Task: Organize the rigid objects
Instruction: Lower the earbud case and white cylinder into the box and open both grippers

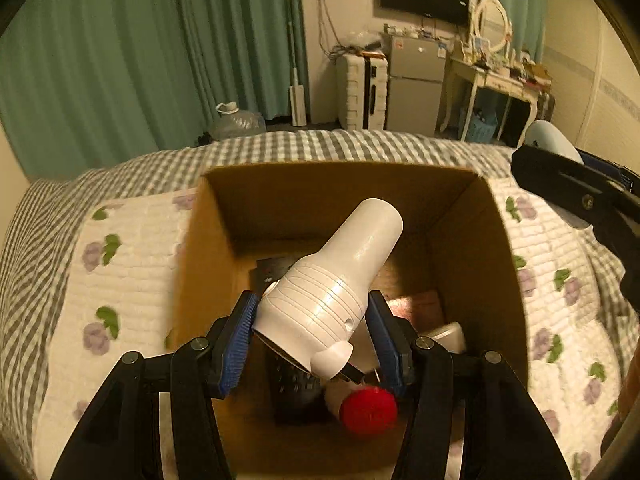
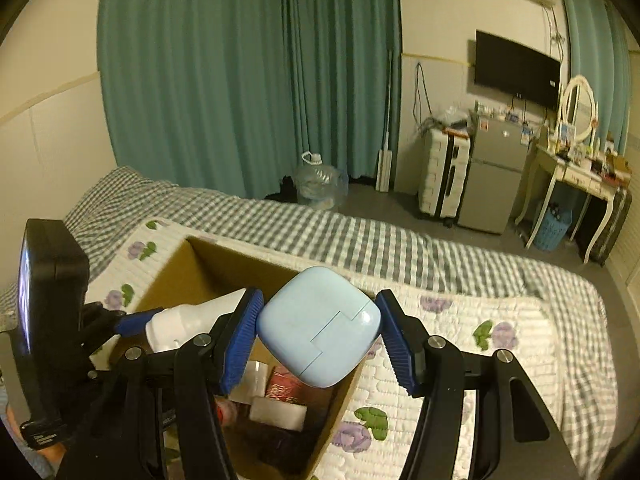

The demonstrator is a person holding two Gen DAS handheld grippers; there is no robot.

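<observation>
My left gripper (image 1: 312, 328) is shut on a white flashlight-shaped object (image 1: 332, 292) and holds it tilted above the open cardboard box (image 1: 476, 240). Inside the box lie a red-capped item (image 1: 368, 410), a black remote (image 1: 296, 392), a white block (image 1: 446, 336) and a pinkish item (image 1: 416, 306). My right gripper (image 2: 318, 328) is shut on a pale blue rounded square case (image 2: 320, 326), held above the box's right rim (image 2: 340, 400). The white object (image 2: 192, 322) and the left gripper also show at the left of the right wrist view.
The box stands on a bed with a floral quilt (image 2: 460, 360) and checked cover (image 2: 360, 240). Beyond are green curtains (image 2: 240, 80), a water jug (image 2: 320, 184), a suitcase (image 2: 444, 172), a small fridge (image 2: 496, 172) and a dressing table (image 2: 576, 168).
</observation>
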